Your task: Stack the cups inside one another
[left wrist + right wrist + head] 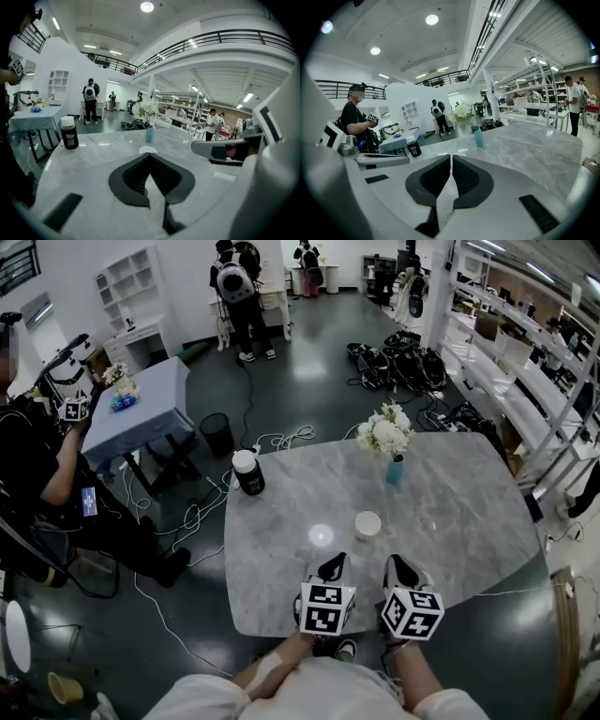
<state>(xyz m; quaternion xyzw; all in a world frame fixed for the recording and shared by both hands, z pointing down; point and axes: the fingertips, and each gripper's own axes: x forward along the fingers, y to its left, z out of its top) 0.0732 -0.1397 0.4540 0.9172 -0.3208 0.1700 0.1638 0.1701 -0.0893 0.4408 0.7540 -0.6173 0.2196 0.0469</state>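
L gripper (334,564), R gripper (399,565) shut, cup (367,524) just ahead

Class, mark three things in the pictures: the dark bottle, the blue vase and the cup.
dark bottle (249,481): head view, on its dark body below the white cap (245,461).
blue vase (396,471): head view, on its body under the flowers (385,430).
cup (367,524): head view, on its open top.
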